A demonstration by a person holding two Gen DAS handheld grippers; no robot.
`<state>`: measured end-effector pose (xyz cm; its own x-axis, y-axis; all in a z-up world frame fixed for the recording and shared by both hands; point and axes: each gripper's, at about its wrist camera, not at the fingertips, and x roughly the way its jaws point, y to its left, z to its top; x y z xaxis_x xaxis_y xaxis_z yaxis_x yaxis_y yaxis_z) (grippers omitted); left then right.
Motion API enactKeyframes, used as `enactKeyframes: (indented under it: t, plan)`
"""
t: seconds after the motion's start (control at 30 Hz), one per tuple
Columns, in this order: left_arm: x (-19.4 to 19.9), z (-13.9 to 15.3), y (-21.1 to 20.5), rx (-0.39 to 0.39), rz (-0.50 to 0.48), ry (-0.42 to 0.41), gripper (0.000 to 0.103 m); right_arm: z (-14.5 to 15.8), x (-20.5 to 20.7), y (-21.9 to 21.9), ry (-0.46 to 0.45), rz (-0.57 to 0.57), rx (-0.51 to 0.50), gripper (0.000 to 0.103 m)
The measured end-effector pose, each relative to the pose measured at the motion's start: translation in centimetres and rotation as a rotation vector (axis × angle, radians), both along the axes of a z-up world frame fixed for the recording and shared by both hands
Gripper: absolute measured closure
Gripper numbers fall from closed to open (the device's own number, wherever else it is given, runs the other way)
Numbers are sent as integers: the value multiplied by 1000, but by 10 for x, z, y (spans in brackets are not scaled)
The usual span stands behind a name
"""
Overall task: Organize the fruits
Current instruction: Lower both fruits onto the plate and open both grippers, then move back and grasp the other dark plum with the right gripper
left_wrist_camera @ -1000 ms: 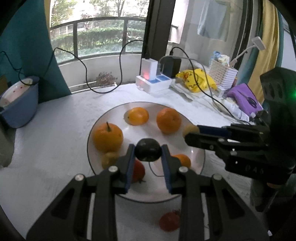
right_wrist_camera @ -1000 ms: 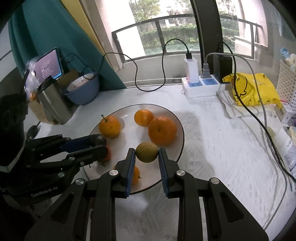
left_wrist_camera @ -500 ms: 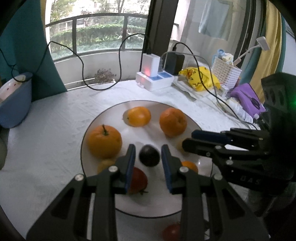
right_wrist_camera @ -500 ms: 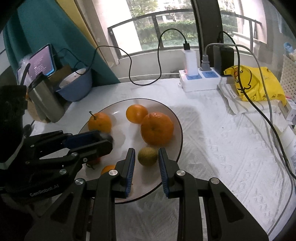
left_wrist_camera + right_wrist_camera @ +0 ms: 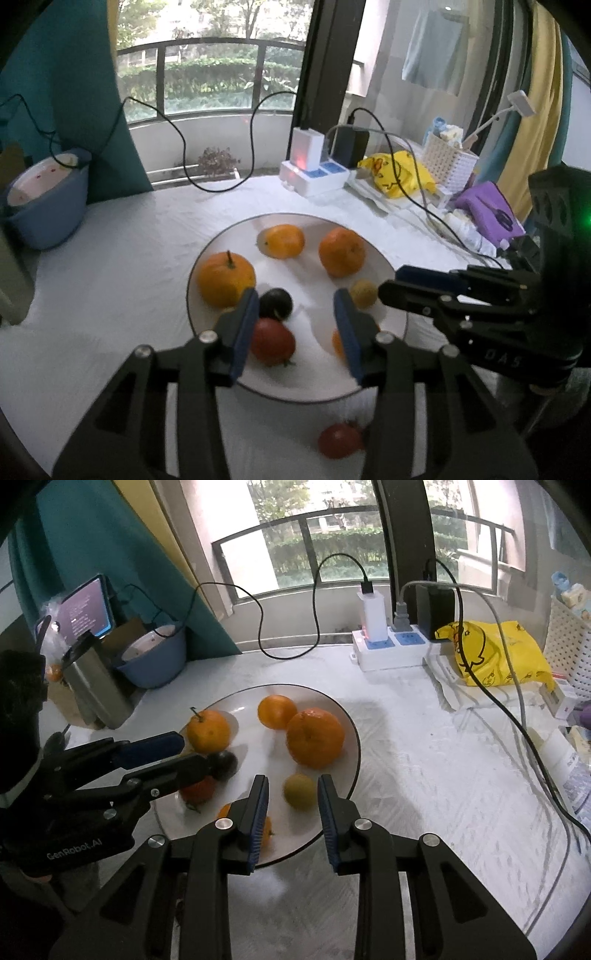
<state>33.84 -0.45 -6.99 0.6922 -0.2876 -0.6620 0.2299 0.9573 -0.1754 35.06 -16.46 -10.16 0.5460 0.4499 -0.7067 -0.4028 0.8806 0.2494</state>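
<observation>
A white plate (image 5: 306, 384) (image 5: 351, 738) holds three oranges (image 5: 225, 278) (image 5: 315, 736), a dark round fruit (image 5: 276, 303) (image 5: 223, 764), a red tomato (image 5: 272, 346), a small yellow-green fruit (image 5: 364, 293) (image 5: 300, 791) and a small orange fruit partly hidden behind my fingers. My left gripper (image 5: 295, 317) is open and empty over the plate, the dark fruit just beyond its left finger. My right gripper (image 5: 293, 799) is open, the yellow-green fruit lying on the plate between its fingertips. A second red tomato (image 5: 340, 440) lies on the tablecloth in front of the plate.
A blue bowl (image 5: 44, 199) (image 5: 155, 657) and a steel cup (image 5: 94, 686) stand at the left. A power strip with chargers (image 5: 314, 177) (image 5: 391, 646), cables, a yellow bag (image 5: 495, 653) and a white basket (image 5: 448, 162) crowd the back right.
Both grippers opened. The left let the dark fruit down onto the plate beside the tomato. The right let the yellow-green fruit down onto the plate. Both then drew back a little.
</observation>
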Motion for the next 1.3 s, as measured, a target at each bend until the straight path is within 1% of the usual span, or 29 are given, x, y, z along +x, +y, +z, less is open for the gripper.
enactKeyframes:
  t: [0.67, 0.83, 0.87, 0.9, 1.3]
  plan:
    - [-66, 13, 8, -14, 18, -22, 58, 22, -61, 5, -25, 17, 3, 74]
    - [-78, 12, 11, -21, 25, -22, 58, 17, -71, 9, -13, 20, -1, 72]
    - [-81, 11, 11, -23, 26, -21, 58, 15, -73, 10, -8, 21, -1, 66]
    - [-84, 10, 11, -25, 27, -19, 58, 14, -75, 10, -5, 24, 0, 63]
    - [-104, -8, 25, -55, 53, 23, 58, -5, -94, 27, 45, 62, -27, 63]
